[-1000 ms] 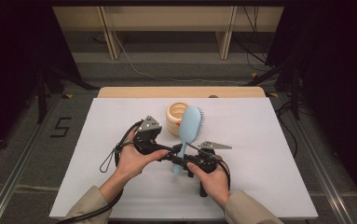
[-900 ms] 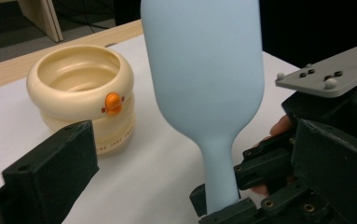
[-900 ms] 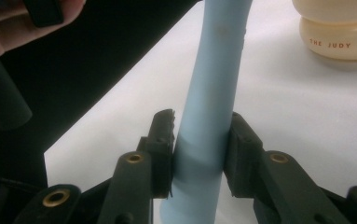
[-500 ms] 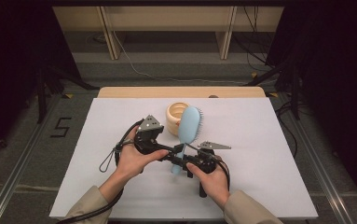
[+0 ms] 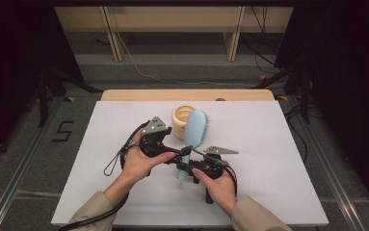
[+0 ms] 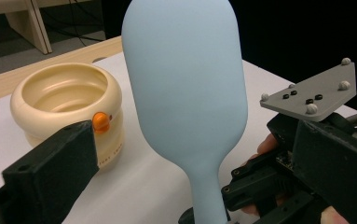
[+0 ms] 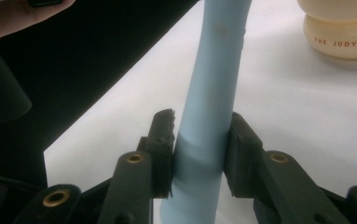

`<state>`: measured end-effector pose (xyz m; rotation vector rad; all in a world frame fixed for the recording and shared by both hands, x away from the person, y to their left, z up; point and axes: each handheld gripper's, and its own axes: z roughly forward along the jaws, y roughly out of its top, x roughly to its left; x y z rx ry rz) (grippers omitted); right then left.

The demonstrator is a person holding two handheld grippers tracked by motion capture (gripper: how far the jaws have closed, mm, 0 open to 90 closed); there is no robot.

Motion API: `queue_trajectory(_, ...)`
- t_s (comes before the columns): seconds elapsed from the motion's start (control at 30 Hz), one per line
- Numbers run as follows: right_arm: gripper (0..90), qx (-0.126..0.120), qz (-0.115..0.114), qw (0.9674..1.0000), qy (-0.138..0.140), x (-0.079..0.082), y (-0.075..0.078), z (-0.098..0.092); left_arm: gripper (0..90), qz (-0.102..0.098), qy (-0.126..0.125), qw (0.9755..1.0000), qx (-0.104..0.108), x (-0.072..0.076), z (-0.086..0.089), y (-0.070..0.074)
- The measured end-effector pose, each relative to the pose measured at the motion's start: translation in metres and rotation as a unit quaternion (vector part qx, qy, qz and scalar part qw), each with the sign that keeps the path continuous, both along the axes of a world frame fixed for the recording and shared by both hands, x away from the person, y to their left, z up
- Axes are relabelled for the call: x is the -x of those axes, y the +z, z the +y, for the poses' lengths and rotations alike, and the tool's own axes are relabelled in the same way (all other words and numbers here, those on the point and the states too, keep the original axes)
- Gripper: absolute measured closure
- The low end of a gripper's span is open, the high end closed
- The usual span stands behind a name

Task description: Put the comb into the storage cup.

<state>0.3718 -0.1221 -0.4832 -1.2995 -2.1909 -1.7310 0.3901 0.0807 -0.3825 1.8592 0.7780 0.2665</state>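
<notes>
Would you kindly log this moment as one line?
right gripper: shut on brush handle | hairbrush: held above table | left gripper: beside handle, grip unclear | cream pot: behind

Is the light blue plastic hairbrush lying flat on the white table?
No, the right gripper clamps the light blue plastic hairbrush by its handle, above the white table.

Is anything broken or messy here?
Nothing looks broken or spilled. The blue hairbrush is off the table, its handle clamped in the right gripper, beside the upright cream pot.
</notes>
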Motion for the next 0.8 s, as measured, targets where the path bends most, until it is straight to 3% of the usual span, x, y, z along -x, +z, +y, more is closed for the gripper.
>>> queue_trajectory(0.33,67.7,-0.001,0.001,1.0000,0.001,0.001,-0.001,0.001,0.0,0.006,-0.001,1.0000,0.008,-0.007,-0.005,0.000)
queue_trajectory(0.8,67.7,-0.003,0.000,1.0000,0.004,0.001,0.000,0.001,0.0,0.008,-0.002,1.0000,0.002,-0.018,-0.018,0.002)
